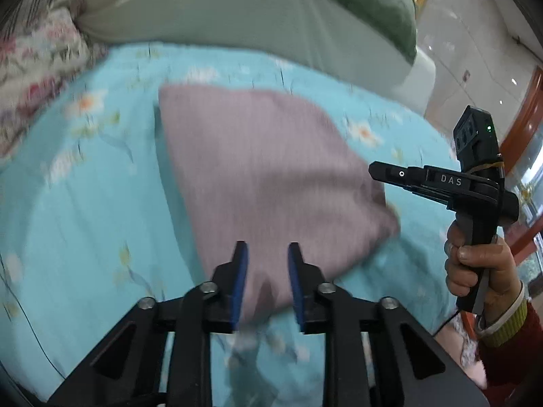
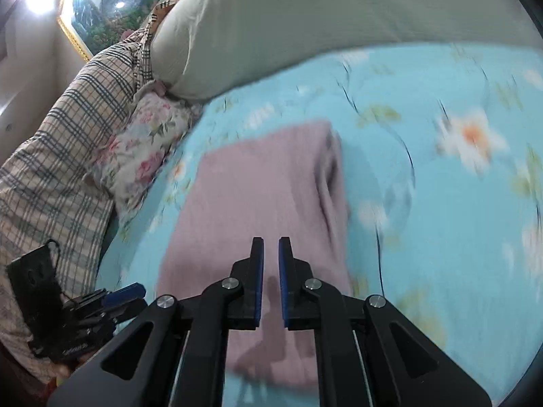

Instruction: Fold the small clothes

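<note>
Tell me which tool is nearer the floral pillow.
Left. The left tool hovers on the purple garment's side toward the floral pillow; the right tool is at the garment's opposite side, farther away.

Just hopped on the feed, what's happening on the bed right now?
A person is folding a small mauve garment on a bed covered by a turquoise floral sheet, with a handheld gripper in each hand. The garment lies folded into a compact shape, flat on the sheet. Neither gripper holds it: the left gripper is above its near edge with jaws slightly apart and empty, and the right gripper is nearly shut above the cloth, gripping nothing. Both views are motion-blurred.
</note>
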